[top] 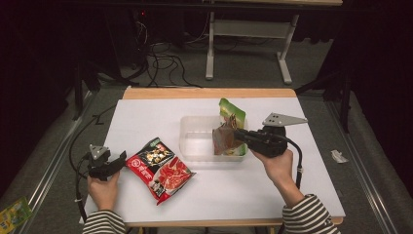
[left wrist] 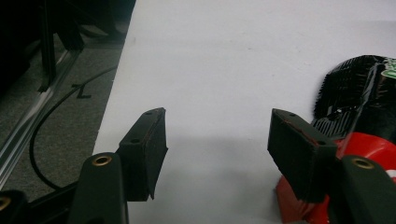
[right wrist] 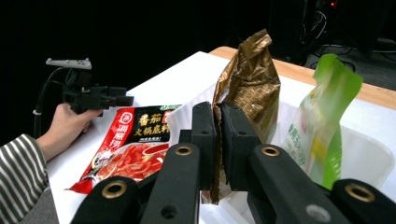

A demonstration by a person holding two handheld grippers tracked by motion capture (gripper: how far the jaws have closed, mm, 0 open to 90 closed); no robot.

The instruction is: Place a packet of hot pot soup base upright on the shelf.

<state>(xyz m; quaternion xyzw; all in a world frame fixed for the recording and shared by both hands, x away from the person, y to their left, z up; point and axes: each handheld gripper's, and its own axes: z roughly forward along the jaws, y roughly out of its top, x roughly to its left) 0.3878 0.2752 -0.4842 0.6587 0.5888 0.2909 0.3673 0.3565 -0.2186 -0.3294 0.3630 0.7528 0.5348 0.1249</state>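
My right gripper [top: 239, 134] [right wrist: 219, 122] is shut on the edge of a crinkled brown-gold packet [top: 223, 141] [right wrist: 252, 78], holding it upright over the clear plastic bin [top: 194, 142] [right wrist: 370, 155]. A green packet [top: 233, 114] [right wrist: 328, 120] stands in the bin just behind it. A red and black sauce packet [top: 159, 168] [left wrist: 369, 95] [right wrist: 131, 148] lies flat on the white table. My left gripper [top: 118, 159] [left wrist: 217, 140] rests open at that packet's left edge, its right jaw beside the packet and nothing between the pads.
The white table top [top: 146, 117] has a wooden far edge [top: 209, 92]. Cables [top: 165, 61] and a desk frame [top: 243, 44] stand on the floor beyond. A yellow-green packet [top: 13, 212] lies on the floor at the lower left.
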